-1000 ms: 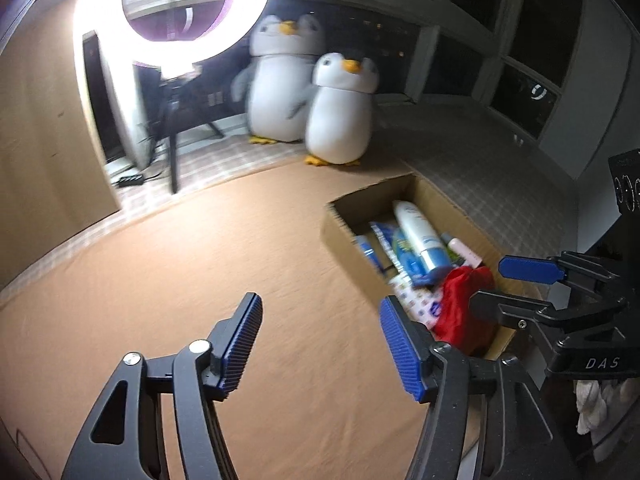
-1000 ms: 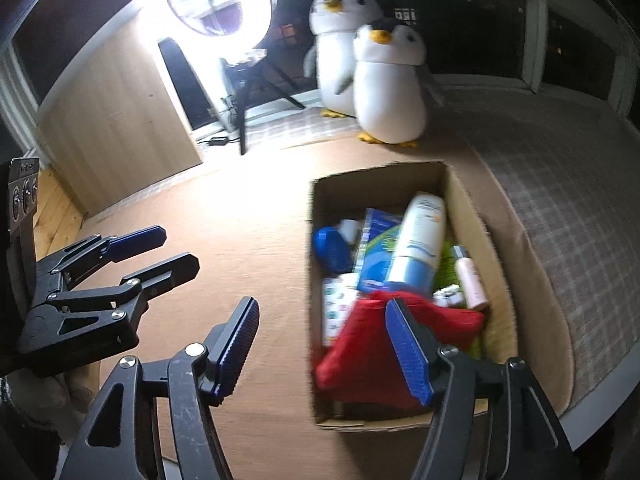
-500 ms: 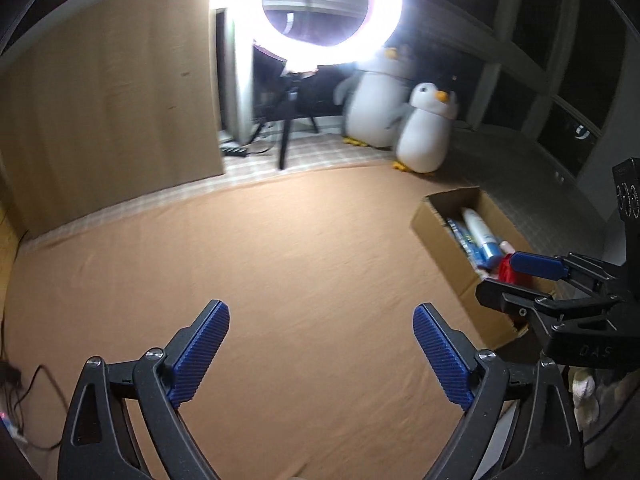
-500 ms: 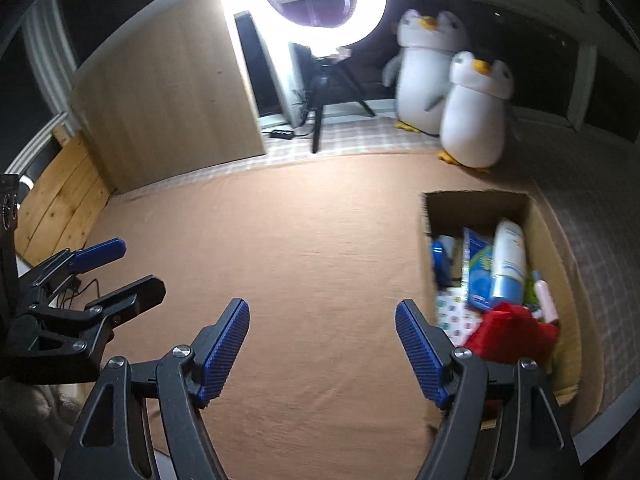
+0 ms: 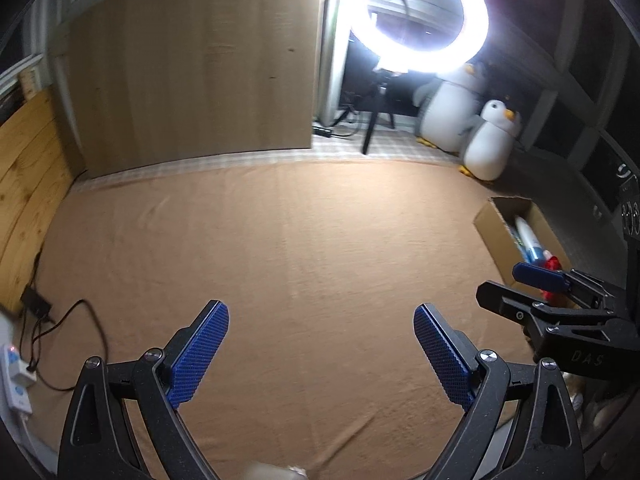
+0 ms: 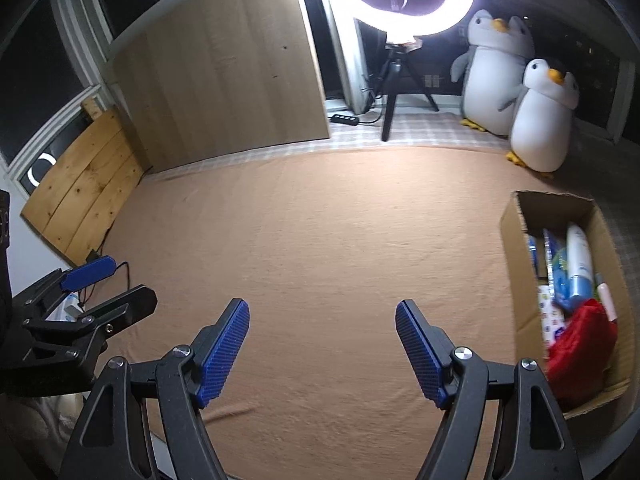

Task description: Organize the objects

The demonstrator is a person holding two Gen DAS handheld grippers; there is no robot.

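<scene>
An open cardboard box (image 6: 516, 264) sits at the right edge of the tan cloth (image 6: 320, 220). It holds a white and blue bottle (image 6: 579, 264), blue packets and a red cloth bundle (image 6: 580, 344). The left wrist view shows the same box (image 5: 490, 236) small at the far right. My left gripper (image 5: 320, 320) is open over bare cloth, with nothing between its blue pads. My right gripper (image 6: 323, 312) is also open and empty, to the left of the box. Each gripper shows at the edge of the other's view: right gripper (image 5: 506, 286), left gripper (image 6: 134, 282).
A bright ring light on a tripod (image 6: 394, 92) stands at the back beside two plush penguins (image 6: 540, 120). A tall wooden board (image 5: 192, 64) leans behind the cloth, with wooden planks (image 6: 84, 184) at the left. A power strip and cables (image 5: 20, 368) lie at the left edge.
Both views have swung left and pulled back, so the box went from near the fingers to the right edge. Both grippers' jaws stand wider than a second ago.
</scene>
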